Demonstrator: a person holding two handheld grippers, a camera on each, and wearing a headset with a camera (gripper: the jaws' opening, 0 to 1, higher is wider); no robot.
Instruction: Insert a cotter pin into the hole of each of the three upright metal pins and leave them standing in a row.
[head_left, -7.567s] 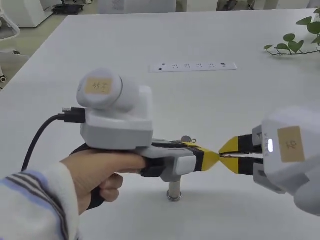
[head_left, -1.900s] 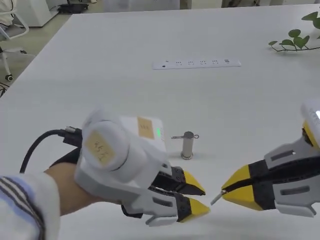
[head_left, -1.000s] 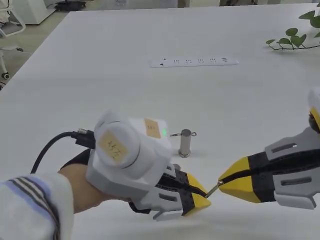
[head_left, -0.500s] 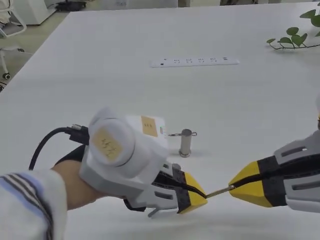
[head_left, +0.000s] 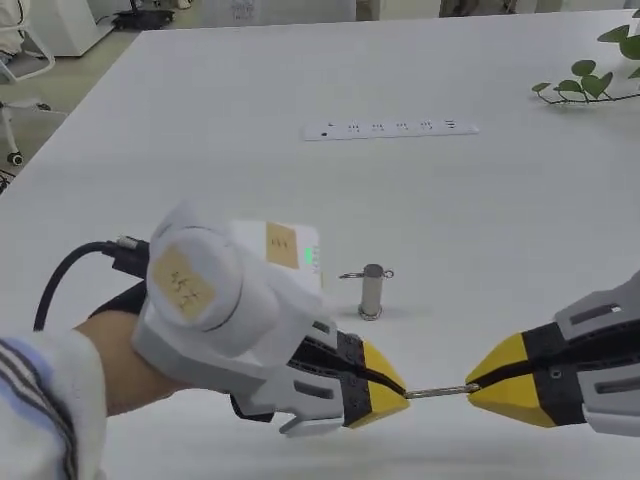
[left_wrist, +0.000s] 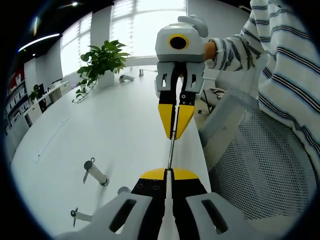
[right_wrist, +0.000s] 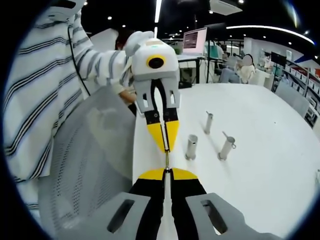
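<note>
Left tongs (head_left: 388, 393): I see them pinched on one end of the cotter pin (head_left: 436, 391).
Right tongs (head_left: 478, 388): clamped on its other end, tip facing tip.
Cotter pin: level, bridging both tips.
Upright metal pins (right_wrist: 191, 146): three standing beside the left tongs, clear of both.

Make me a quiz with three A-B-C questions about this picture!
1. Where is the cotter pin? A) between the left gripper and the right gripper B) in a box C) under a book
2. How many metal pins stand on the table? A) one B) three C) six
3. The right gripper's jaws are: A) wide open B) shut on the cotter pin C) holding a spoon
Answers: 1 A, both grippers pinch its ends; 2 B, the right gripper view shows three; 3 B, the jaws meet around it.
</note>
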